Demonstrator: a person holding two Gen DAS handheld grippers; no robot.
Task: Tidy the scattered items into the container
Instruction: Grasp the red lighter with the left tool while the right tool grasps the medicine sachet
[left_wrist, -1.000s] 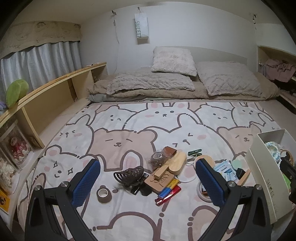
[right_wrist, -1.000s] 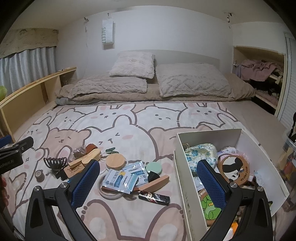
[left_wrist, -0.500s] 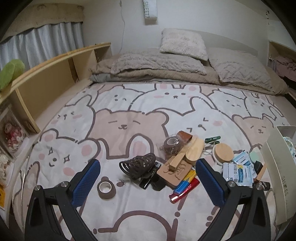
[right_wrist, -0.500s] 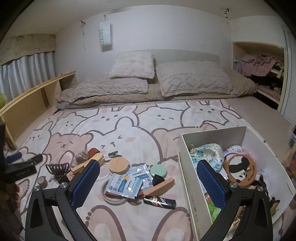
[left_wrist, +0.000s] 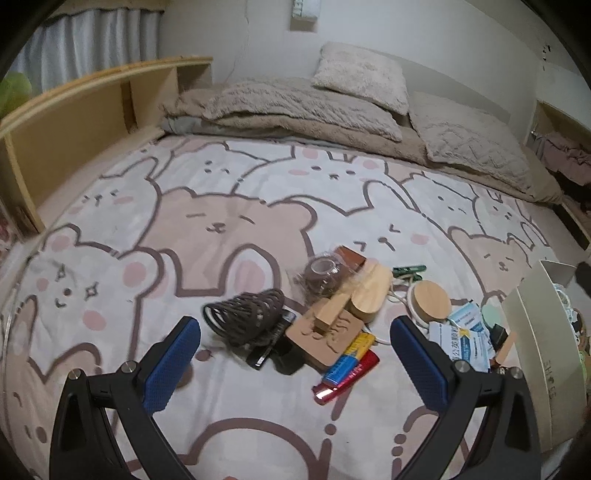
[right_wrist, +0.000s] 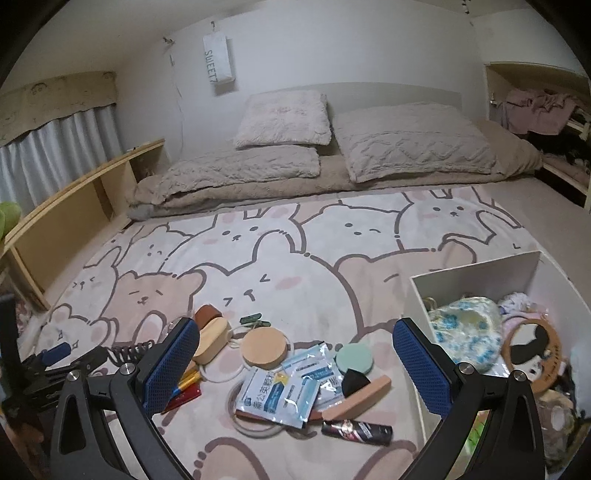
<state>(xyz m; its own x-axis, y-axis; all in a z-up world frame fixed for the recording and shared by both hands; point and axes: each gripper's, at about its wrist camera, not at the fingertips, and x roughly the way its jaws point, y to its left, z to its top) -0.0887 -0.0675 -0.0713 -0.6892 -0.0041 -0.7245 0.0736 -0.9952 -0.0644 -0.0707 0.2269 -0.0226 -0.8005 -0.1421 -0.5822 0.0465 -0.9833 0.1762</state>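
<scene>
Small items lie scattered on a bear-print blanket (left_wrist: 229, 229). In the left wrist view my left gripper (left_wrist: 295, 354) is open just above a dark hair claw (left_wrist: 247, 315), a wooden stamp block (left_wrist: 325, 332) and red and yellow-blue tubes (left_wrist: 347, 373). Nothing is between its fingers. In the right wrist view my right gripper (right_wrist: 295, 358) is open over a round wooden lid (right_wrist: 264, 349), blue-white sachets (right_wrist: 288, 387), a green puff (right_wrist: 354, 360) and a black tube (right_wrist: 356, 430). The white box (right_wrist: 480, 273) at the right holds a floral pouch (right_wrist: 465, 332) and a round mirror (right_wrist: 532, 354).
Pillows and a folded beige blanket (right_wrist: 295, 170) lie at the far end of the bed. A wooden shelf (left_wrist: 74, 122) runs along the left side. An alcove with clothes (right_wrist: 535, 110) is at the far right. The left gripper (right_wrist: 55, 354) shows at the left edge of the right wrist view.
My left gripper has dropped lower and moved forward toward the hair claw and wooden block; the tape roll has left its view. The right gripper has shifted slightly left and nearer the scattered items.
</scene>
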